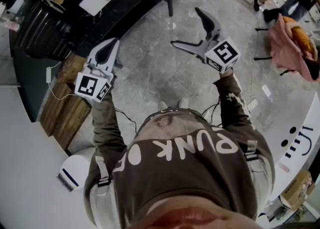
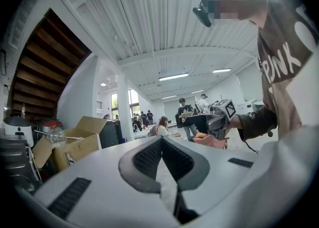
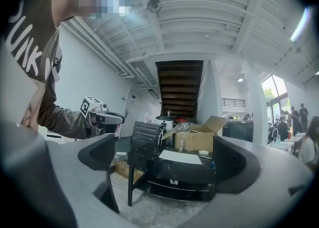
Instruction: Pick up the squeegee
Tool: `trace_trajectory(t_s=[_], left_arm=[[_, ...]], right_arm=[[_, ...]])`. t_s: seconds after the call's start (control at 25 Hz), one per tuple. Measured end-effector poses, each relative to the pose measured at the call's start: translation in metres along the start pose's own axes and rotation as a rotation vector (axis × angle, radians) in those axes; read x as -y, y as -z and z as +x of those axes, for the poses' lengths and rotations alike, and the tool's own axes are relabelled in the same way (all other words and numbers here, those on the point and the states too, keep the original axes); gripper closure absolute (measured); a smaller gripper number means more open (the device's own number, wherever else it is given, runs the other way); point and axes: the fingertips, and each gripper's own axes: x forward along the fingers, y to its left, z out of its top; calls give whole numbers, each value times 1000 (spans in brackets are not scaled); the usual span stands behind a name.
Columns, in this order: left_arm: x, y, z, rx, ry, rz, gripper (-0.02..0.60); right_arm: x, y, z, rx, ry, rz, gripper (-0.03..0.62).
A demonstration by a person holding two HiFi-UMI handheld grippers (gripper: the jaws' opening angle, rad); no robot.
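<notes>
One "PUNK"-printed shirt [image 1: 190,148] below; left claw [image 1: 114,44] pressed together, empty; right claw [image 1: 186,27] spread wide, empty.

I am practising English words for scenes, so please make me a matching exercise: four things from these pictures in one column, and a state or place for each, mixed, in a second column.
Column one
1. left gripper
2. right gripper
3. cardboard box
4. pink cloth

Column two
A. flaps open, on the black table
B. fingers wide apart, nothing between them
C. draped, far right in the head view
D. fingers together

Pairs: 1-D, 2-B, 3-A, 4-C
</notes>
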Motion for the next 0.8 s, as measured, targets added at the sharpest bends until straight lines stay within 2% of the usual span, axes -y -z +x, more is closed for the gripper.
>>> trace_trajectory(t_s=[0.4,0.8], left_arm=[[20,-7,13,-13,-14,12,580],[61,-8,35,-37,-26,13,580]], right_arm=[[11,2,-22,12,-4,2,0],[27,12,-56,21,-25,14,0]])
